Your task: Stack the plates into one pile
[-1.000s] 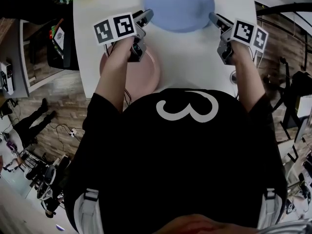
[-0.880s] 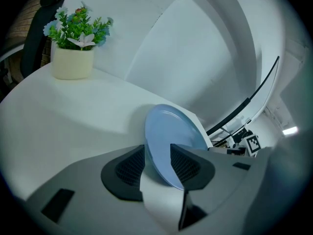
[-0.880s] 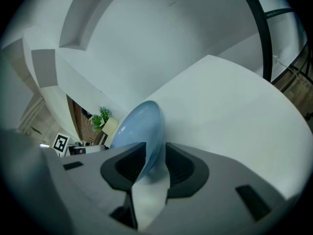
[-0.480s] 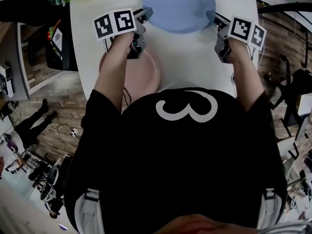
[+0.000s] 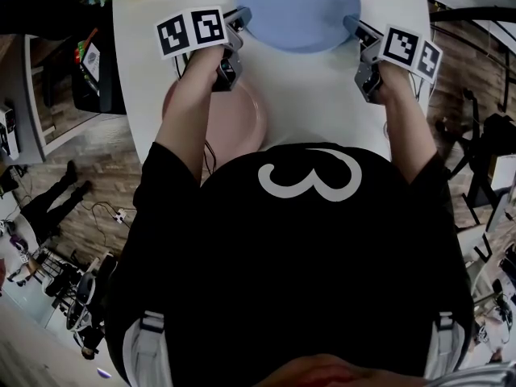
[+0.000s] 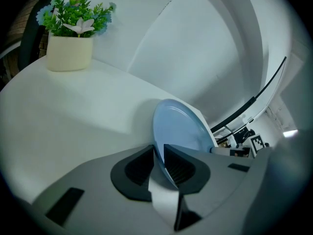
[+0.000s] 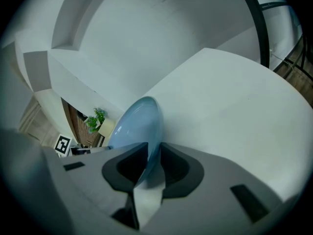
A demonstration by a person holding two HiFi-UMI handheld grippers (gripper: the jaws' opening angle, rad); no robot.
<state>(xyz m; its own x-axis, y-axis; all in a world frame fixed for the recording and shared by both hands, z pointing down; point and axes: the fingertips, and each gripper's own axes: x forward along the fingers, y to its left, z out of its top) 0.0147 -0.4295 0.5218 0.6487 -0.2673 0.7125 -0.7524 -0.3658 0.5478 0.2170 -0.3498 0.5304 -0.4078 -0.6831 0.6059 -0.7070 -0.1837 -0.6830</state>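
Head view: blue plate [image 5: 297,10] lies at the far side of the white desk [image 5: 322,95]; pink plate [image 5: 238,123] lies nearer the person.
Left claw [image 6: 159,153]: jaws have just been closing and are clamped on the blue plate's left rim.
Right claw [image 7: 154,153]: jaws have just been closing and pinch the opposite rim between the pads.

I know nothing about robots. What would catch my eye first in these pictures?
A big blue plate lies at the far side of the white table, with the left tool and the right tool on opposite sides of its rim. Both have just been closing on the rim between their jaws. A pink plate lies nearer the person, and a potted plant stands at the far left corner.
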